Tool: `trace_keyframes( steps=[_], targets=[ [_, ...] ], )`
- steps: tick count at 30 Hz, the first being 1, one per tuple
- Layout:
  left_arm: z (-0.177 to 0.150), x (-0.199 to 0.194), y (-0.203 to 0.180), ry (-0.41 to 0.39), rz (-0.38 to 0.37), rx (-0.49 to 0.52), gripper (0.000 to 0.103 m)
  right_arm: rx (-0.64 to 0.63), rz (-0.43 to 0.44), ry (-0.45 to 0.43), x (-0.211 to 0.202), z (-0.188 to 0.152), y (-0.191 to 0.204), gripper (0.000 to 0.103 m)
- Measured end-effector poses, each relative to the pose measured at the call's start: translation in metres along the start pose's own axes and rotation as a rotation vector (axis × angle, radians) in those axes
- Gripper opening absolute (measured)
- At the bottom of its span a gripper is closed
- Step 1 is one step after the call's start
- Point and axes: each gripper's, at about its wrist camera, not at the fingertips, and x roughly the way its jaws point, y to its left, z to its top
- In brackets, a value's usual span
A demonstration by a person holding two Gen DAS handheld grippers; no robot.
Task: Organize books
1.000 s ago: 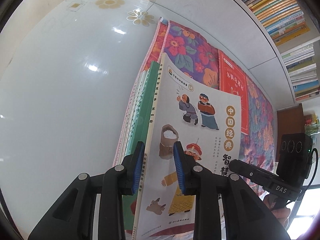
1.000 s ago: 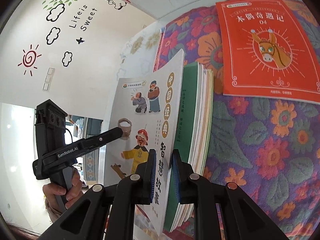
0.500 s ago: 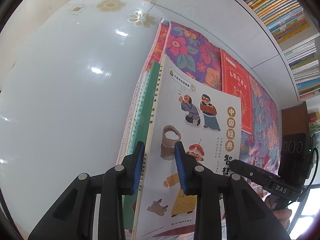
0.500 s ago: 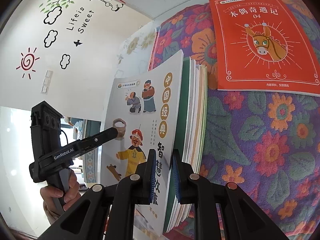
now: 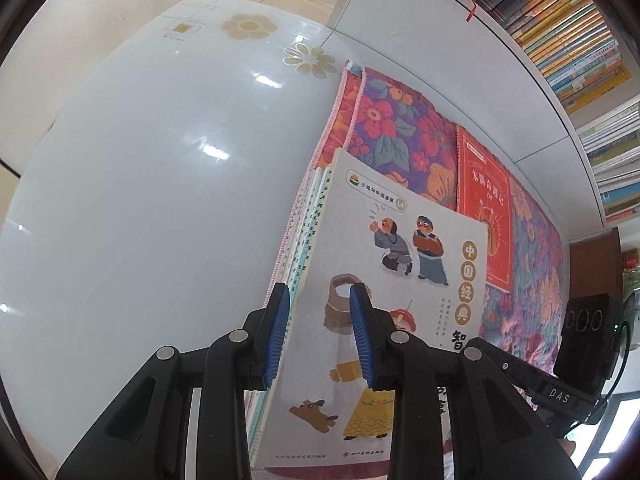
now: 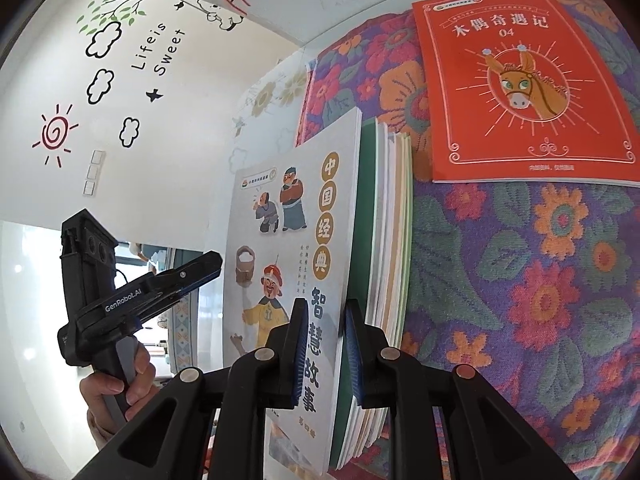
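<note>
Both grippers — left gripper [image 5: 316, 332] and right gripper [image 6: 324, 344] — were clamped nearly shut on the book stack [image 6: 360, 280], upright on the floral cloth [image 6: 520, 280]; uneven squeeze could fan the thin books apart.

The white glossy tabletop [image 5: 132, 208] mirrors the ceiling lights, beside a woven floral cloth mat [image 6: 532, 280] of coarse, matt weave. The grey paper picture book [image 5: 384, 280] and orange paperback [image 6: 520, 80] have smooth, faintly shiny covers; the ribbed blue pads [image 5: 362, 340] sit in matt black plastic.
</note>
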Motion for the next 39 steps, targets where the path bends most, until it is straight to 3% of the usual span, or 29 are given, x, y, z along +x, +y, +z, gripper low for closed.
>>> trace_keyframes(
  steps=[8,10,12,15,19,24,29,32,36,38,39],
  targets=[
    [0.006,0.002,-0.024,-0.024,-0.01,-0.015,0.028,0.055,0.021,-0.058,-0.028,0.005,-0.021,0.018],
    [0.007,0.004,-0.036,-0.037,-0.035,-0.019,0.028,0.062,0.004,-0.083,-0.038,0.009,-0.028,0.027],
    [0.007,0.008,-0.052,-0.049,-0.065,-0.022,0.028,0.084,-0.025,-0.128,-0.052,0.014,-0.042,0.033],
    [0.006,0.018,-0.086,-0.057,-0.097,0.015,0.028,0.112,-0.059,-0.196,-0.068,0.022,-0.065,0.033],
    [0.001,0.036,-0.122,-0.031,-0.104,0.057,0.028,0.166,-0.158,-0.314,-0.087,0.029,-0.1,0.033],
    [-0.014,0.06,-0.162,0.006,-0.077,0.115,0.028,0.198,-0.239,-0.375,-0.101,0.037,-0.138,0.033],
    [-0.027,0.078,-0.192,0.055,-0.09,0.18,0.028,0.181,-0.252,-0.353,-0.097,0.048,-0.155,0.033],
    [-0.03,0.086,-0.193,0.075,-0.094,0.167,0.028,0.132,-0.207,-0.353,-0.095,0.056,-0.156,0.048],
    [-0.033,0.089,-0.192,0.073,-0.096,0.139,0.028,0.015,-0.22,-0.331,-0.084,0.069,-0.144,0.05],
    [-0.035,0.089,-0.192,0.068,-0.086,0.131,0.028,-0.009,-0.199,-0.33,-0.082,0.073,-0.145,0.045],
    [-0.037,0.088,-0.193,0.066,-0.083,0.127,0.028,0.003,-0.188,-0.332,-0.082,0.075,-0.148,0.032]
  ],
)
